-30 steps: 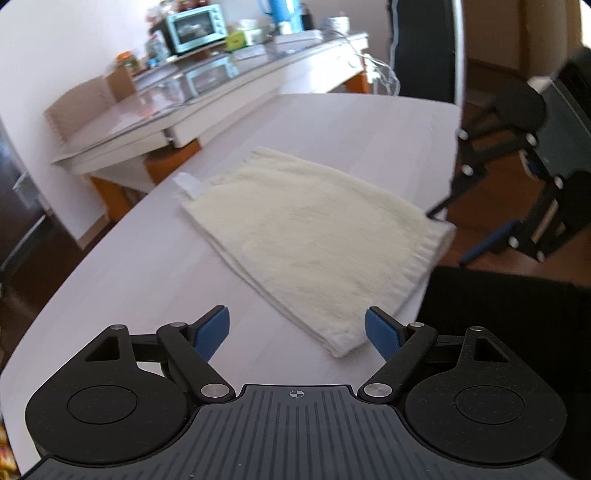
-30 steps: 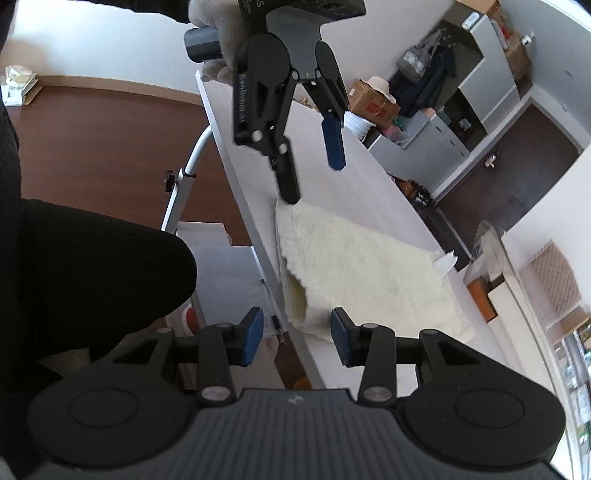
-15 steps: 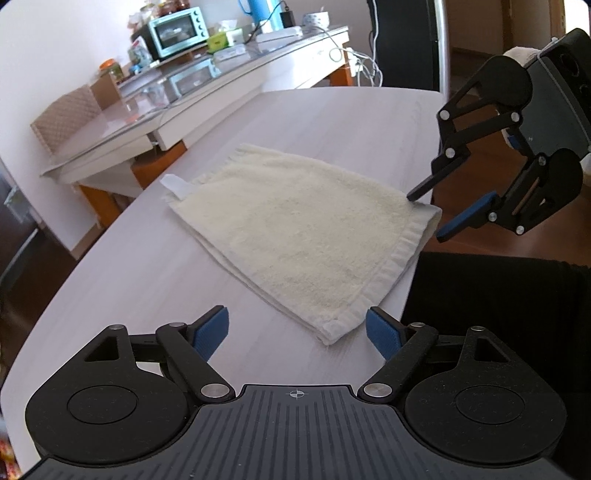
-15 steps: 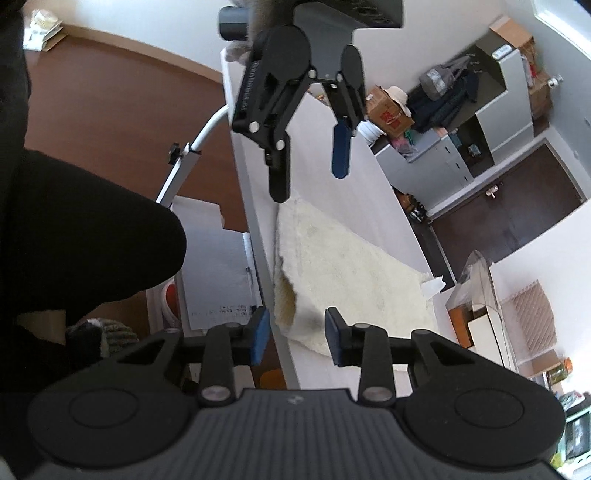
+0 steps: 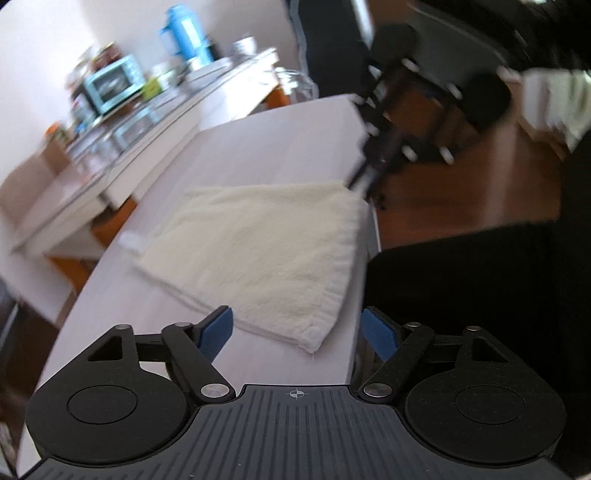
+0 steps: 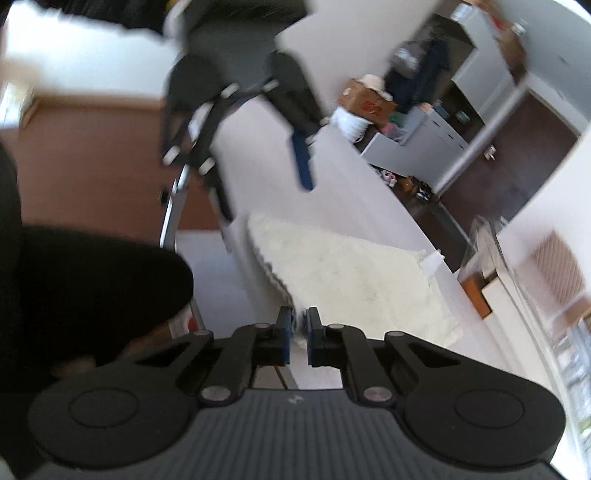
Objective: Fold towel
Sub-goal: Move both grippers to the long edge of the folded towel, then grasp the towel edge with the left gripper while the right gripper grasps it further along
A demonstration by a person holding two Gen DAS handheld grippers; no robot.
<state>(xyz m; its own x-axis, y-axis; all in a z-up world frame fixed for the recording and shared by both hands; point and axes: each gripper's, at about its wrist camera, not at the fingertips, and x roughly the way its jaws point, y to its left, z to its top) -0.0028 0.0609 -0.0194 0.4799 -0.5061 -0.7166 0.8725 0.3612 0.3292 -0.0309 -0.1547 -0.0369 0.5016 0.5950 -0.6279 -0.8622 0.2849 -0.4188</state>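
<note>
A cream towel [image 5: 258,243] lies folded flat on the white table [image 5: 273,147], one side along the table's edge. My left gripper [image 5: 297,330] is open, its blue pads either side of the towel's near corner, just above the table. My right gripper [image 6: 298,326] is shut on the towel's [image 6: 354,273] near corner at the table edge. In the left wrist view the right gripper [image 5: 364,177] shows blurred at the towel's far corner. In the right wrist view the left gripper [image 6: 266,195] hangs open over the far corner.
The table edge [image 5: 371,236] drops to a brown wood floor [image 5: 461,184]. A person's dark clothing [image 5: 480,295] is beside the table. A counter with a toaster oven [image 5: 114,83] and a blue jug [image 5: 186,35] stands behind. A white towel tag [image 6: 430,264] sticks out at the far side.
My right gripper has moved in and closed on the towel's corner. My left gripper has moved closer to the other near corner and stays open. Both views are motion-blurred.
</note>
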